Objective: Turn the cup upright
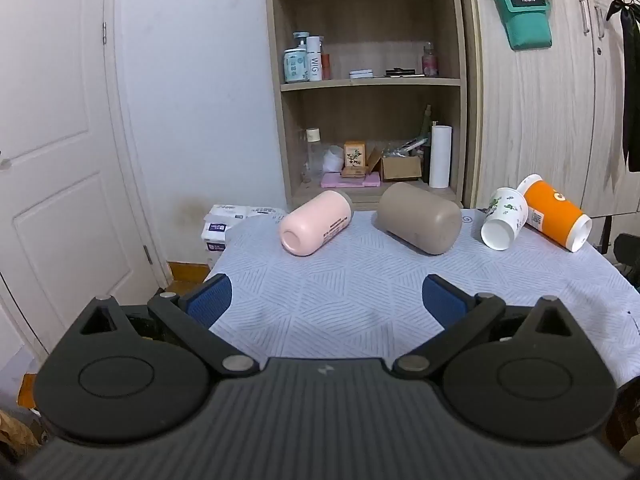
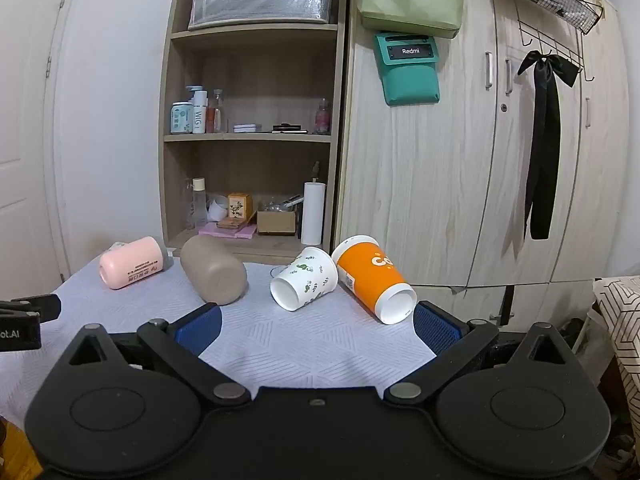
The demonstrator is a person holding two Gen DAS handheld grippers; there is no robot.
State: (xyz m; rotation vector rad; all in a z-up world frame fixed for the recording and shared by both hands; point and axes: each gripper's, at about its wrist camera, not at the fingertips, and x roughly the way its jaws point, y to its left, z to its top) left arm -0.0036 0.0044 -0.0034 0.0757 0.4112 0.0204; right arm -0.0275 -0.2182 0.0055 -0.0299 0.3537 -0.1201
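4 cups were seen lying on their sides on the far part of the table (image 1: pixel 360 300): pink cup (image 1: pixel 316 224), tan cup (image 1: pixel 420 222), white cup (image 2: pixel 304 278), orange cup (image 2: pixel 372 278). L gripper (image 1: pixel 326 300) and R gripper (image 2: pixel 316 330) were both spread wide, nothing held. Orange cup was nearest R gripper, just ahead-right, long axis running far-left to near-right, mouth facing near. Pink was closer to L.

Behind your bench (image 2: pixel 320 344) with its pale patterned cloth stands an open wooden shelf (image 2: pixel 248 138) of bottles and boxes (a white paper roll (image 2: pixel 313 213) too); a green Redmi pouch (image 2: pixel 407 68) and black ribbon (image 2: pixel 544 140) hang on the wardrobe (image 2: pixel 440 200).
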